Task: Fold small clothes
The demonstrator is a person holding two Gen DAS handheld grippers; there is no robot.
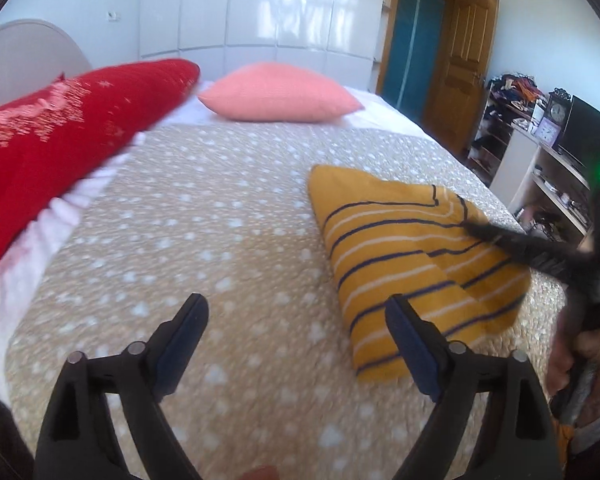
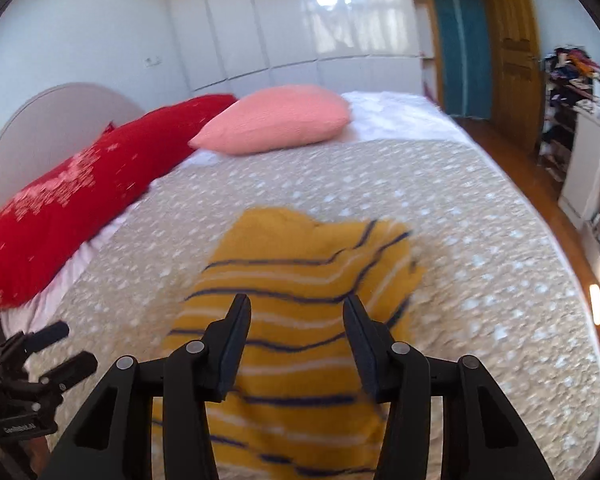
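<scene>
A yellow garment [image 1: 412,256] with dark blue and white stripes lies folded over on the beige spotted bedspread [image 1: 220,220]. It also shows in the right wrist view [image 2: 300,304], right under that gripper. My left gripper [image 1: 296,312] is open and empty above the bedspread, left of the garment. My right gripper [image 2: 296,312] is open and empty, hovering over the garment's near half. The right gripper also shows blurred in the left wrist view [image 1: 476,230], over the garment's right side. The left gripper [image 2: 56,348] appears at the lower left of the right wrist view.
A long red pillow [image 1: 60,152] lies along the left of the bed. A pink cushion [image 1: 280,96] sits at the far end. White wardrobes [image 1: 260,4] stand behind. A wooden door [image 1: 464,64] and cluttered shelves [image 1: 512,120] are at right, beyond the bed's edge.
</scene>
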